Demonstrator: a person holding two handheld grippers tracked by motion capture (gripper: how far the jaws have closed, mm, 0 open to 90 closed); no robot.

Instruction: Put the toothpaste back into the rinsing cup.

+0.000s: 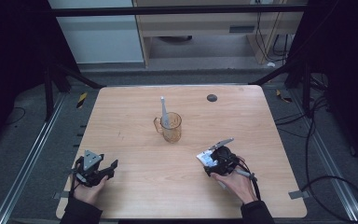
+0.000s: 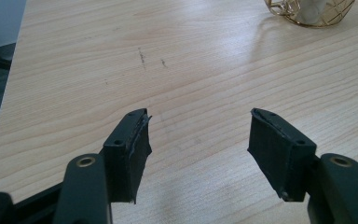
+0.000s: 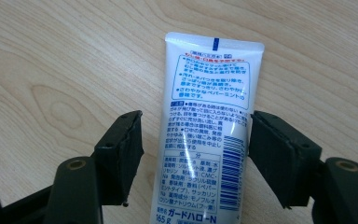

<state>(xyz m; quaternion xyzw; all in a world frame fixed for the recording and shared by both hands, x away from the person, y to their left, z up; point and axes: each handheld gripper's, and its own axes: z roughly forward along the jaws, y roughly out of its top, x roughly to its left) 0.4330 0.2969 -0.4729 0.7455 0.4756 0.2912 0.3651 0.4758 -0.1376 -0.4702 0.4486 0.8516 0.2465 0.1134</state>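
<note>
Low over the table (image 1: pixel 135 186), both tongs gape: left tongs (image 2: pixel 198 140) empty, right tongs (image 3: pixel 196 140) straddling the toothpaste tube (image 3: pixel 207 135).

The pale wooden bench (image 1: pixel 135 186) stood on grey carpet (image 1: pixel 32 135), with a small black disc (image 1: pixel 211 98) near its far edge and faint dark scuffs (image 2: pixel 142 58) on its left half. Beyond it were a white panel (image 1: pixel 98 37) and a wooden cabinet (image 1: pixel 191 23). Black cables (image 1: pixel 317 140) trailed over the floor at the right (some looped), and a yellow-and-black strip (image 1: pixel 81 99) lay by the far left corner.
</note>
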